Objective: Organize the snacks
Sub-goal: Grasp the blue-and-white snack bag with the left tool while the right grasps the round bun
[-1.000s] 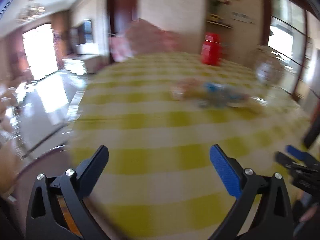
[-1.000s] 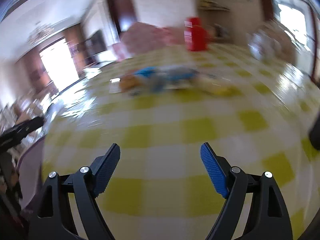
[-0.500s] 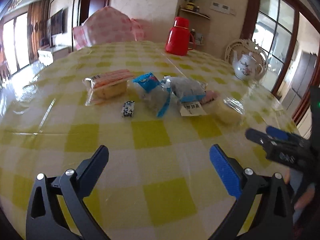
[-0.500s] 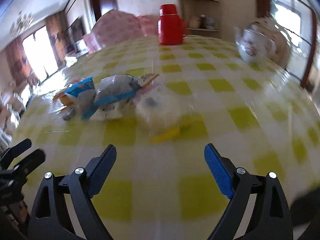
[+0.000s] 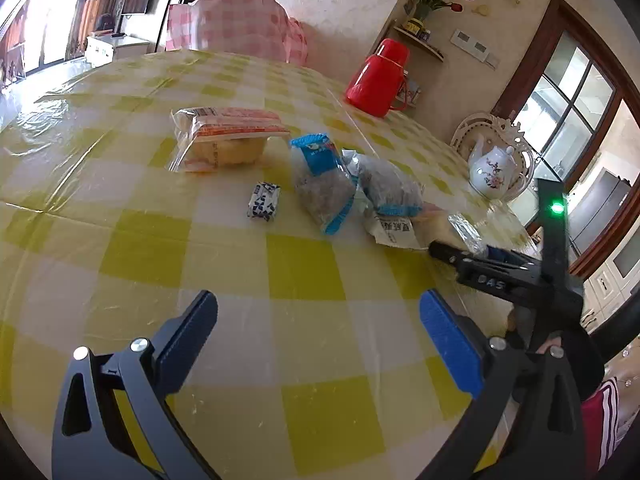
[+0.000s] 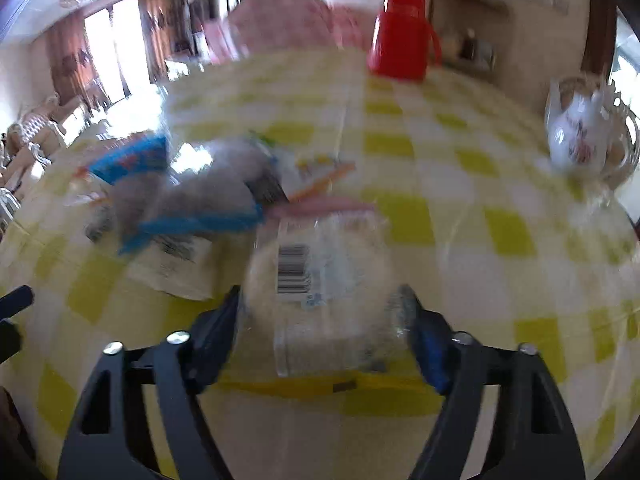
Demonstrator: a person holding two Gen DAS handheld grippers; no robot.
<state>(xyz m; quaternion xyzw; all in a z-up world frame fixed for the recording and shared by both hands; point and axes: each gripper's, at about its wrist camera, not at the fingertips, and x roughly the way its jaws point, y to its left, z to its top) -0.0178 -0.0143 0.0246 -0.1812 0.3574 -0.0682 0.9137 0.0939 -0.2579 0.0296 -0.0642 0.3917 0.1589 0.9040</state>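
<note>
Several snacks lie on the yellow checked table: an orange-labelled bread pack, a small blue-and-white packet, and two blue-edged bags. At the right end lies a clear-wrapped pale bun with a barcode. My right gripper straddles this bun, and its jaws are closing, with the pads right at the wrapper's sides. In the left wrist view the right gripper reaches into that pack from the right. My left gripper hangs open over bare cloth, nothing between its fingers.
A red thermos jug stands at the far side of the table. A white flowered teapot sits on a dish at the right edge. A pink checked cover rises behind the table. A printed paper slip lies by the bags.
Both grippers swept in over the table toward the snacks. The right one moved up to the clear-wrapped bun and its jaws narrowed around it. The left stays open.
</note>
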